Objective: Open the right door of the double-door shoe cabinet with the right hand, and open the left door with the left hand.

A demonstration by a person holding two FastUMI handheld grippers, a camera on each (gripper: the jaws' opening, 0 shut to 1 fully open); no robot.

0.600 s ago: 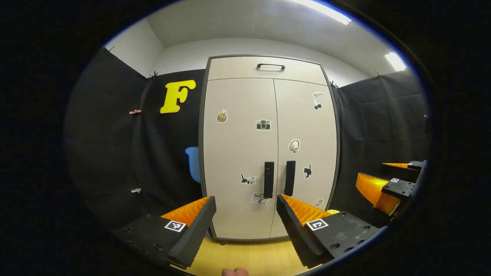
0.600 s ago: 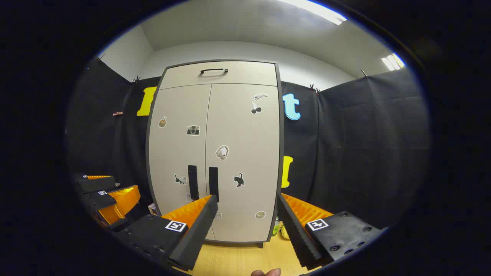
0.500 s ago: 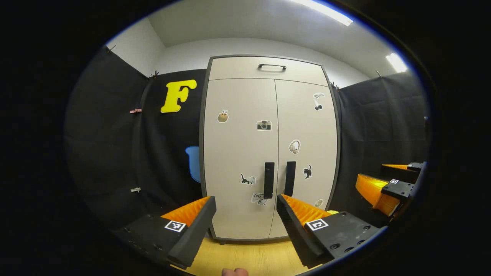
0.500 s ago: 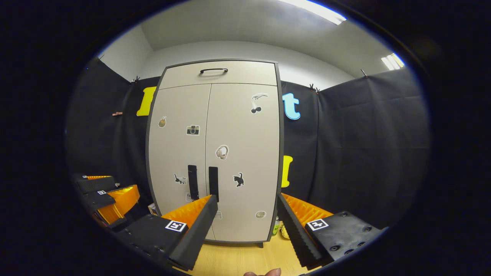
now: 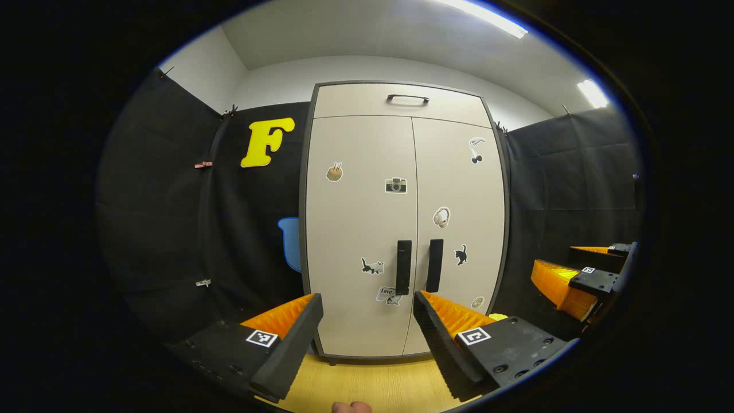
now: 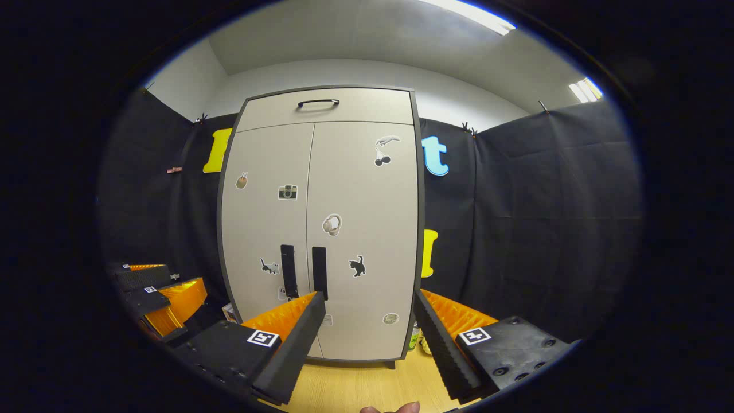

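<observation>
Straight ahead of both grippers stood the shoe cabinet (image 5: 401, 229), upright on the wooden floor (image 5: 373, 384) against the black cloth wall, with both doors shut. Its left door (image 5: 358, 229) and right door (image 5: 459, 229) met at a centre seam, and two black vertical handles, the left handle (image 5: 403, 267) and the right handle (image 5: 434, 265), sat just beside that seam, low on the doors. The left gripper (image 5: 367, 321) hung well short of the cabinet, its jaws spread wide and holding nothing. The right gripper (image 6: 367, 321) was likewise apart from the doors, jaws wide and empty. Small stickers dotted both doors, and a drawer (image 6: 324, 106) ran across the top.
</observation>
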